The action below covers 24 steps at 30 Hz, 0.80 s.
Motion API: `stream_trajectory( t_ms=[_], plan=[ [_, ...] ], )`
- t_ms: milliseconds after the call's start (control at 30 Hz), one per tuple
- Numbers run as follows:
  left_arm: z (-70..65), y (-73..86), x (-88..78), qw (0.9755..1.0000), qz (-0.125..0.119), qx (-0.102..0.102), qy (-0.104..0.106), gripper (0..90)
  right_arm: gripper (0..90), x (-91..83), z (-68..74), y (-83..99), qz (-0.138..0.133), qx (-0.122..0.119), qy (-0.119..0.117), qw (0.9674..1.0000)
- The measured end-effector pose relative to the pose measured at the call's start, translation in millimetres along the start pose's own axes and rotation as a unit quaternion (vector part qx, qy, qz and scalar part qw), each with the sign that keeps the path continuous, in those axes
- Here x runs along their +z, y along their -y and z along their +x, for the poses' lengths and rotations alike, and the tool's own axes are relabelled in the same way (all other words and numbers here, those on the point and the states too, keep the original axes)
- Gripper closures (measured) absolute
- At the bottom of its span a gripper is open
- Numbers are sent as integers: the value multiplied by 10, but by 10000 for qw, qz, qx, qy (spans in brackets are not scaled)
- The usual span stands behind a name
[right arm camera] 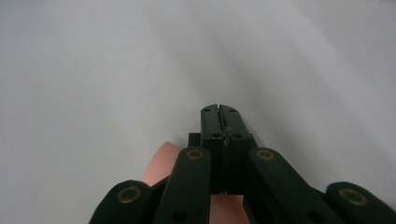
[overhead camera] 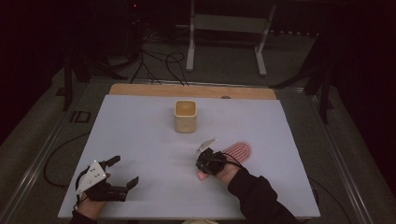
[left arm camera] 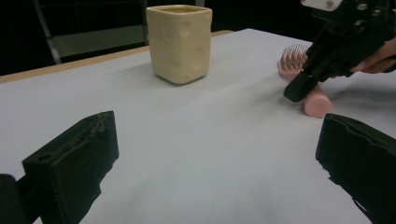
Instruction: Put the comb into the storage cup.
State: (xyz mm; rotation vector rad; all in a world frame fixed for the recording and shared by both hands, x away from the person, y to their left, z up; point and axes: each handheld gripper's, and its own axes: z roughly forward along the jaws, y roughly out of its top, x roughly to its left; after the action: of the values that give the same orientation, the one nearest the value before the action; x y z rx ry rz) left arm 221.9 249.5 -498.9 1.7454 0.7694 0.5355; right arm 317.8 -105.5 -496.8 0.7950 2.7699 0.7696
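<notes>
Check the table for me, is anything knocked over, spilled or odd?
Nothing stands out. The cream square ceramic cup stands upright, and the pink bristled hairbrush lies flat on the white table under the shut right tongs.

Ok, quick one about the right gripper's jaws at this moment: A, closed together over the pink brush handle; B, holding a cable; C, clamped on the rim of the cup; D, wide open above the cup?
A: in the right gripper view the right gripper has its jaws pressed together with no gap, just above the handle of the pink brush, well short of the cup.
</notes>
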Motion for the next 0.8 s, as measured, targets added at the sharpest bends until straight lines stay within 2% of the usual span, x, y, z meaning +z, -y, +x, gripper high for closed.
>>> stream_trajectory(
  t_ms=[333,667,800],
  plan=[
    [0,2,4,10000,4,-15,0,1,898,-109,155,178,32,-174,-76,9998],
    [2,3,9,10000,20,-7,-9,1,898,-236,208,366,30,-217,-140,9997],
    [-1,2,8,10000,13,0,-13,1,898,-317,216,448,2,-192,-93,9998]
  ],
)
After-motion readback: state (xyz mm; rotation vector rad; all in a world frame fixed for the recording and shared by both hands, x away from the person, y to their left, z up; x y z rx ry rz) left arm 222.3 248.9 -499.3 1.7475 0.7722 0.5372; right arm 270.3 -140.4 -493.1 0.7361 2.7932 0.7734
